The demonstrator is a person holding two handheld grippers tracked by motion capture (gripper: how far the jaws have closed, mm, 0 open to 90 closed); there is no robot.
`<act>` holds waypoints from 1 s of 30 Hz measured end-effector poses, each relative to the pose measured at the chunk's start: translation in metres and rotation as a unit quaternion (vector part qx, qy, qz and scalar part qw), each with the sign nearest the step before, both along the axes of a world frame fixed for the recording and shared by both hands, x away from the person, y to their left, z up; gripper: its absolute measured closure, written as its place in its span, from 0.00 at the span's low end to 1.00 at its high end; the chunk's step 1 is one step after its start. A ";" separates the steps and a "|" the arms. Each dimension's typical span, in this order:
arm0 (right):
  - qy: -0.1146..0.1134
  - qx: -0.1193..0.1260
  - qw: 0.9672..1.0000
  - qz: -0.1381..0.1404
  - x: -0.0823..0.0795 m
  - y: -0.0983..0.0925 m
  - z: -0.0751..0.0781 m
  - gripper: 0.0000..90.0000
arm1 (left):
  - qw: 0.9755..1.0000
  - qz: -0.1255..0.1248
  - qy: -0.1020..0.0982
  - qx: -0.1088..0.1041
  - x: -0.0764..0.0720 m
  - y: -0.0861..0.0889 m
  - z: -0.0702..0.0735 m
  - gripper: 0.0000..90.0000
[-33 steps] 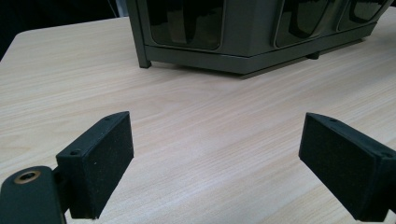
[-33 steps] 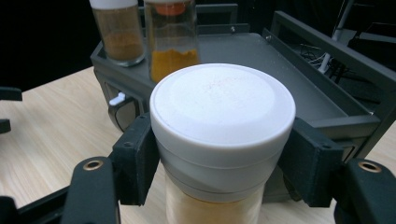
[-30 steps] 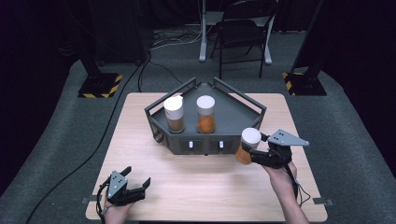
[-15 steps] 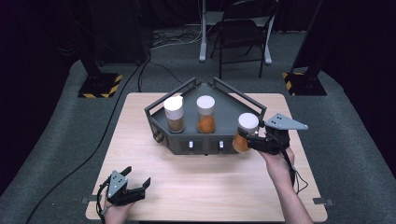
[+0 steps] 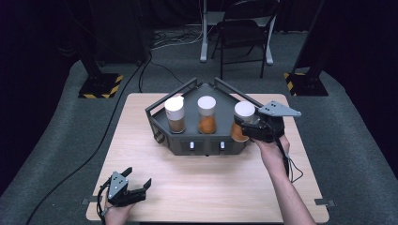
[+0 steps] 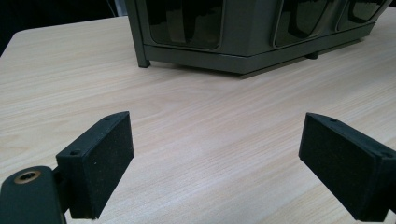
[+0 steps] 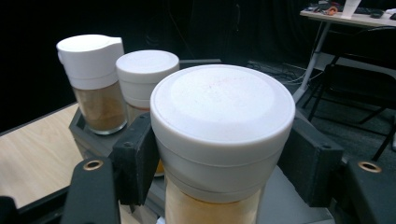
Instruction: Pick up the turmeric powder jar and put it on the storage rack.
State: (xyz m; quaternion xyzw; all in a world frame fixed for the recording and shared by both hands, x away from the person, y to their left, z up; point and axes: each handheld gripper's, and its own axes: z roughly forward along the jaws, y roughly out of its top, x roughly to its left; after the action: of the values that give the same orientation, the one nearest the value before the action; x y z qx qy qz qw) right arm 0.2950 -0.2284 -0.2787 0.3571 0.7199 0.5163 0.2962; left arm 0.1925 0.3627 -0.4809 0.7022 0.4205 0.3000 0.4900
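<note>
A dark grey rack (image 5: 187, 136) stands at the middle of the wooden table (image 5: 197, 187). Two white-lidded spice jars stand in it: one with brown powder (image 5: 175, 114) at the left and one with orange powder (image 5: 206, 115) in the middle. My right gripper (image 5: 244, 127) is shut on a third spice jar (image 5: 243, 121), upright, held over the rack's right end; its white lid (image 7: 219, 102) sits between the black jaws. My left gripper (image 5: 136, 180) rests open on the table's near left corner with bare wood between its pads (image 6: 100, 158).
A folding chair (image 5: 244, 28) and stand bases with yellow-black tape (image 5: 101, 86) stand on the grey floor beyond the table. The rack's front panel (image 6: 224, 32) faces the left gripper across open wood. A cable (image 5: 291, 164) trails from the right gripper.
My right gripper has lifted the third jar up and away from the table's right side toward the rack's right end. The left gripper has stayed put.
</note>
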 end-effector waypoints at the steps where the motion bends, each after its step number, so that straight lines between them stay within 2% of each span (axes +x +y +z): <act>1: -0.001 0.001 1.000 -0.002 0.001 0.001 0.000 0.37 | 1.000 0.000 0.000 0.000 0.000 0.000 0.000 0.11; 22: 0.004 0.008 0.999 -0.044 0.035 0.022 -0.016 0.37 | 1.000 -0.002 0.001 -0.001 0.001 0.001 0.000 0.11; 30: 0.012 0.005 0.999 -0.050 0.040 0.026 -0.020 0.37 | 1.000 -0.002 0.000 -0.001 0.000 0.001 0.000 0.11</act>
State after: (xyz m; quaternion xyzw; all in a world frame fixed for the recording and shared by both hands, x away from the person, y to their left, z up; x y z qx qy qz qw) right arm 0.3351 -0.2024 -0.2984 0.3999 0.7019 0.5007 0.3111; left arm 0.1930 0.3635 -0.4809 0.7029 0.4194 0.2983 0.4910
